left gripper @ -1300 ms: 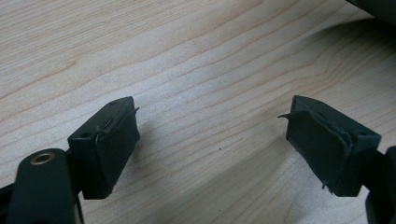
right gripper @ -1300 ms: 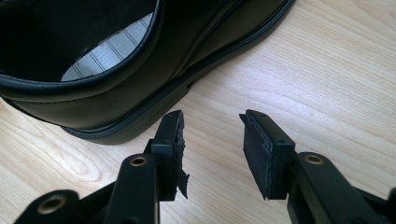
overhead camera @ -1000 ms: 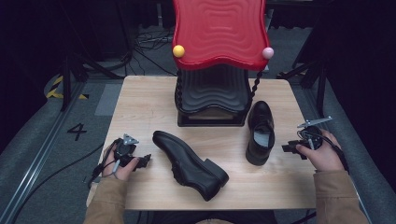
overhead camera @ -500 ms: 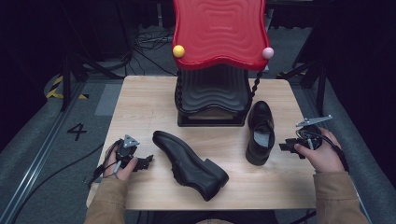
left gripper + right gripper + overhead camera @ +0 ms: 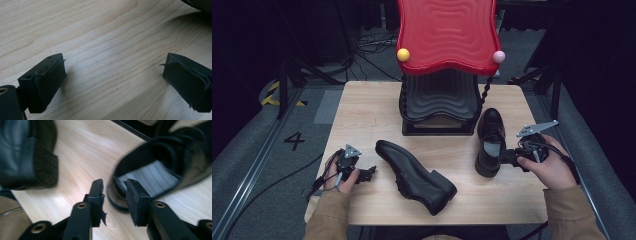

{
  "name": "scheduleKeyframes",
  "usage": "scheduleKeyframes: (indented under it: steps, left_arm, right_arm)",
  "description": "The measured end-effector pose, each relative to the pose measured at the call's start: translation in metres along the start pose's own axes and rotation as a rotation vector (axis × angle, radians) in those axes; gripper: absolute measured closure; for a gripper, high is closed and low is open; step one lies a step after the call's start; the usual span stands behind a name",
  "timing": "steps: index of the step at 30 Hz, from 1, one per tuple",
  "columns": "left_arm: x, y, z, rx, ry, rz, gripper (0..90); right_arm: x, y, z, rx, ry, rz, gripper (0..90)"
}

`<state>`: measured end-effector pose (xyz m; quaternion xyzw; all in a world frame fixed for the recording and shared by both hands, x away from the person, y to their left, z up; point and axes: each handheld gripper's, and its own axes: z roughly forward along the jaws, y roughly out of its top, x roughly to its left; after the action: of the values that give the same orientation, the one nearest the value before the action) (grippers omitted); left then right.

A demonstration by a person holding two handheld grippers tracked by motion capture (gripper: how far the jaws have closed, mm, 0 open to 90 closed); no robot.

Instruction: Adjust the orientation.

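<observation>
Two black leather shoes are on the wooden table (image 5: 362,110). One shoe (image 5: 412,172) lies on its side in the middle front. The other shoe (image 5: 489,135) stands upright at the right. My right gripper (image 5: 504,156) is at that upright shoe's heel. Its jaws have just been closing, and in the right gripper view (image 5: 113,182) they straddle the heel rim (image 5: 117,195), one outside and one inside, with a thin gap on the outer side. My left gripper (image 5: 371,172) rests at the front left. Its jaws have just been opening and stand wide apart (image 5: 112,67) over bare wood.
A red wavy-topped stand (image 5: 447,35) on a black ribbed base (image 5: 439,100) occupies the back middle of the table, with a yellow ball (image 5: 403,54) and a pink ball (image 5: 498,56) at its corners. Dark floor and cables surround the table.
My right hand has moved left and brought its jaws up to the heel of the upright shoe. The left hand and both shoes stay where they were.
</observation>
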<state>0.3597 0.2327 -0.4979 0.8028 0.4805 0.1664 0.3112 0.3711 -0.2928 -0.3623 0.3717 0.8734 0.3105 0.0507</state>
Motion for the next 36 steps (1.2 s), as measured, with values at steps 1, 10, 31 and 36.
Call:
scheduleKeyframes:
  steps: [1, 10, 31, 36]
  left_arm:
    - [0.000, 0.000, 0.000, 0.000, 0.000, -0.001, 5.0]
    - [0.000, 0.000, 0.000, 0.001, -0.004, 0.002, 4.5]
    - [0.000, 0.000, 0.000, 0.001, -0.005, 0.002, 4.3]
    - [0.000, 0.000, 0.000, 0.002, -0.005, 0.002, 4.3]
  right_arm:
    - [0.003, 0.002, 0.001, 0.003, 0.008, -0.010, 70.9]
    - [0.039, 0.023, 0.019, 0.037, 0.118, -0.132, 88.3]
    - [0.091, 0.057, 0.072, 0.154, 0.193, -0.237, 89.7]
    - [0.100, 0.058, 0.083, 0.173, 0.218, -0.255, 89.6]
